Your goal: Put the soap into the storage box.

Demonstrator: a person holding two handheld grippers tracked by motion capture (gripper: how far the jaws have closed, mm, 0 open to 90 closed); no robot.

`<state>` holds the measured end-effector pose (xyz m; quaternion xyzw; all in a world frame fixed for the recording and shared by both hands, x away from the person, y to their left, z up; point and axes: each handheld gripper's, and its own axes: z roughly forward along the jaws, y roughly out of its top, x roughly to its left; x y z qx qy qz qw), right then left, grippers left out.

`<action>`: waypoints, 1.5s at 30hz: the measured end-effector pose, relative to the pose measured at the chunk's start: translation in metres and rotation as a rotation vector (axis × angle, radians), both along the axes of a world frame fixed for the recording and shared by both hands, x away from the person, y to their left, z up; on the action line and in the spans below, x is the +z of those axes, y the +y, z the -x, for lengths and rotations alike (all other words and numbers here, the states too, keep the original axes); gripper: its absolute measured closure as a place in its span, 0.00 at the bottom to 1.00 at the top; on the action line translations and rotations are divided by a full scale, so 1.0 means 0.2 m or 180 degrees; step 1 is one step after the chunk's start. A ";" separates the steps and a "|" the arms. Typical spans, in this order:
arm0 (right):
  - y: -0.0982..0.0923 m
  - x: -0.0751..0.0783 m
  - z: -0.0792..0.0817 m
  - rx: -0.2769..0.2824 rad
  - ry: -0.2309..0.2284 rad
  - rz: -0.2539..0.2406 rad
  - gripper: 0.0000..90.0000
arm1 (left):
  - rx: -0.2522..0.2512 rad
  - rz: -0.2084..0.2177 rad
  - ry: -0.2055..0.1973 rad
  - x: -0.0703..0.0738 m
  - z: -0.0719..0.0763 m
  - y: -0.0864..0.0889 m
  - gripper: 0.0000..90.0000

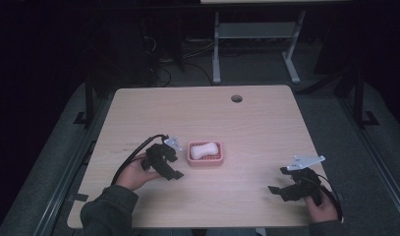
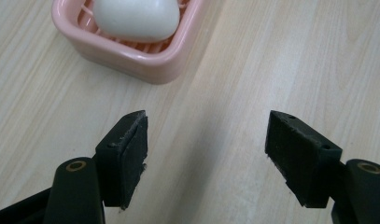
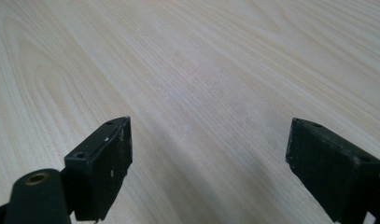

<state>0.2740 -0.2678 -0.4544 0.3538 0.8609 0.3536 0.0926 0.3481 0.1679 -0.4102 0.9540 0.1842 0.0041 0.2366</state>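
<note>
The high view is dim and slightly soft: the room around the bench (image 1: 256,118) sinks into near-black, while the pale wood catches even light from above and throws only faint shadows. Fine detail there is grainy. Both gripper views are far brighter and evenly lit, with wood grain crisp in the middle distance. In the left gripper view the pink soap dish (image 2: 131,51) casts a soft shadow toward the camera, and the white soap (image 2: 136,18) looks nearly washed out. The nearest black tool parts blur slightly at the bottom edges.
</note>
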 end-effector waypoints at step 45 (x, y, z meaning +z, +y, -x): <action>-0.02 -0.01 0.01 -0.0031 0.0034 0.0016 0.16 | 0.0182 0.0080 -0.0029 -0.10 0.25 0.24 0.31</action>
